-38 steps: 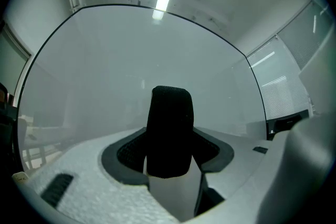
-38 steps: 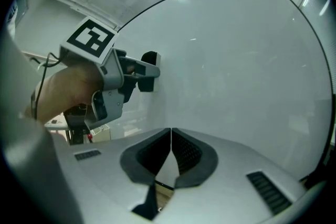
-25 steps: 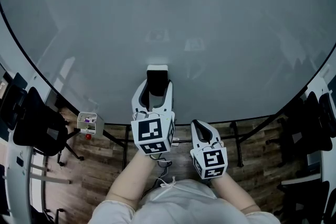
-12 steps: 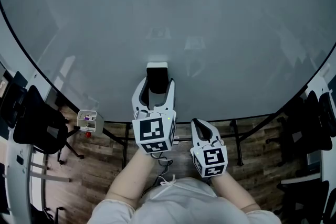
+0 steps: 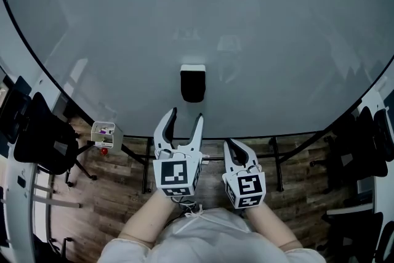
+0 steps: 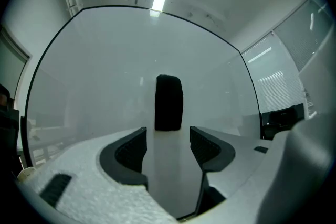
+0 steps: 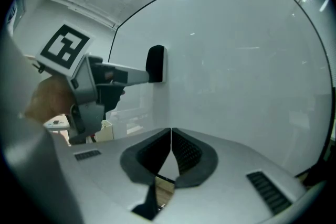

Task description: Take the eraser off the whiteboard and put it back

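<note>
I've drawn my left gripper (image 5: pixel 185 114) back off the eraser (image 5: pixel 192 84), jaws opening, empty; it sits on the whiteboard (image 5: pixel 277 40) again. Right gripper (image 5: pixel 231 145) closed.

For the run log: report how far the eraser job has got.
Done, it seems: the eraser sits on the whiteboard, released. In hand: the left gripper, jaws opening and empty, has drawn back from it. The right gripper is shut. Nothing looks left.
</note>
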A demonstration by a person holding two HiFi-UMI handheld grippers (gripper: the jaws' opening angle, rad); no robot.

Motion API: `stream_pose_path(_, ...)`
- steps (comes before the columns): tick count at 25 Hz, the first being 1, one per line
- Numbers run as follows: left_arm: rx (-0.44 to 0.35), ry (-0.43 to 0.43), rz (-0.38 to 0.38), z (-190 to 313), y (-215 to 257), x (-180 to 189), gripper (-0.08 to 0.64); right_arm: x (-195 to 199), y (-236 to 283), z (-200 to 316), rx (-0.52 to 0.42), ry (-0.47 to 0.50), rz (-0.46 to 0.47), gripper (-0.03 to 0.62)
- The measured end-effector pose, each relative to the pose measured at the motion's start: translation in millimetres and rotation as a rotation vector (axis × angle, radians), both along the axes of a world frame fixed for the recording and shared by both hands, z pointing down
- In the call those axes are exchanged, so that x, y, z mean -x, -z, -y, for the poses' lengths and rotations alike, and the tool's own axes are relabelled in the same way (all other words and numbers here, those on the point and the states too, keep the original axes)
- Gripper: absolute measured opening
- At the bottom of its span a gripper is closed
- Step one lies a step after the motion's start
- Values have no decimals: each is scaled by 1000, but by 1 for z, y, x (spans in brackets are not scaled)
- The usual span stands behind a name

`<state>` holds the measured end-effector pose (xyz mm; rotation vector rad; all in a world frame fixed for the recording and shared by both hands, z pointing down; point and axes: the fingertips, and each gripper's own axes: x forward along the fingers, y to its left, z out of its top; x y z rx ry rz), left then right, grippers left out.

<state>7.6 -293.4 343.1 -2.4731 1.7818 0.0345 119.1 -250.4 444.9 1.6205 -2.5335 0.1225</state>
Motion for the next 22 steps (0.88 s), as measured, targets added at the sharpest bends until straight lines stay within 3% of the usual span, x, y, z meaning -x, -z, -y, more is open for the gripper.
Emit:
stream_pose_path(2, 23, 14, 8, -12, -16, 6, 251, 3, 2, -4, -7, -2, -4, 28)
stream_pose_path(4, 18, 40, 16, -26, -30, 14, 124, 7, 4, -8, -11, -1, -9, 28)
stream_pose_path(7, 27, 35, 31, -41, -50, 21, 59, 16, 4, -13, -12, 7, -2, 28)
stream_pose_path(13, 148, -3, 2, -56, -81, 26, 17, 37, -5, -28, 9, 22, 17, 28)
stream_pose_path(22, 197, -68, 45, -68, -101, 23, 17, 42, 7, -40, -59, -32, 29, 28)
